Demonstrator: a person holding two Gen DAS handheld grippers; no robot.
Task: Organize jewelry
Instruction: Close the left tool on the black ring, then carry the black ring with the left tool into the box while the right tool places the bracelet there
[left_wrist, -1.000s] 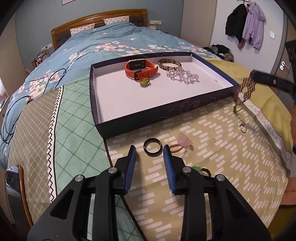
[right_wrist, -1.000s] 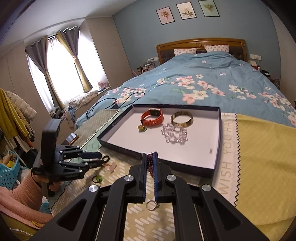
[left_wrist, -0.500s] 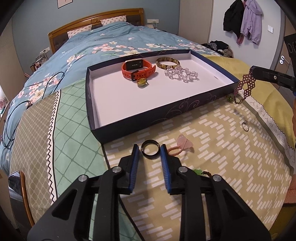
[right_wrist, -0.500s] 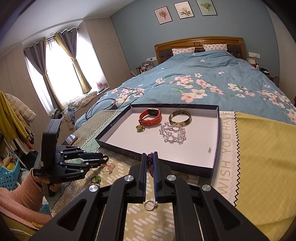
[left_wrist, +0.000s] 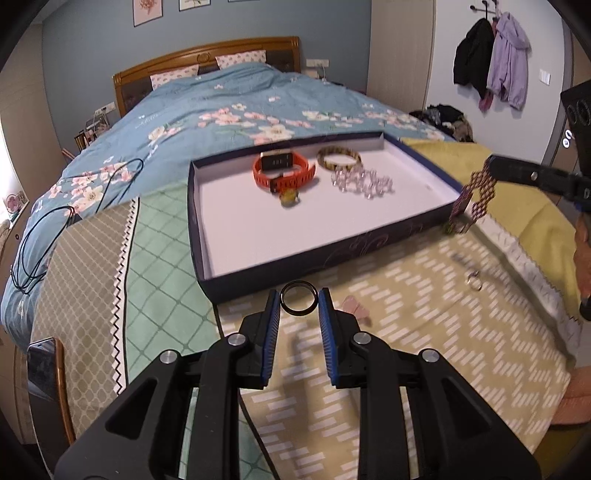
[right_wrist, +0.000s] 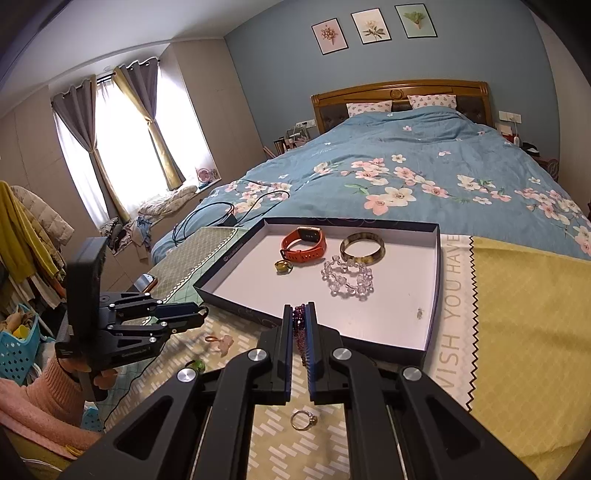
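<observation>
Black ring (left_wrist: 299, 302) clamped between left gripper (left_wrist: 299, 308) pads, lifted off the bedspread just before the tray (left_wrist: 207, 258). Right gripper (right_wrist: 299, 325) clamped on purple beaded bracelet (right_wrist: 300, 328), near tray's front edge.

Tray (left_wrist: 207, 236) front half bare; watch (left_wrist: 284, 171), bangle (left_wrist: 340, 157), bead bracelet (left_wrist: 362, 182) crowd far end.

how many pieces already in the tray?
4, plus a tiny unclear speck near the tray's right wall: orange watch, amber bangle, clear bead bracelet, small yellow-green ring in front of the watch.
</observation>
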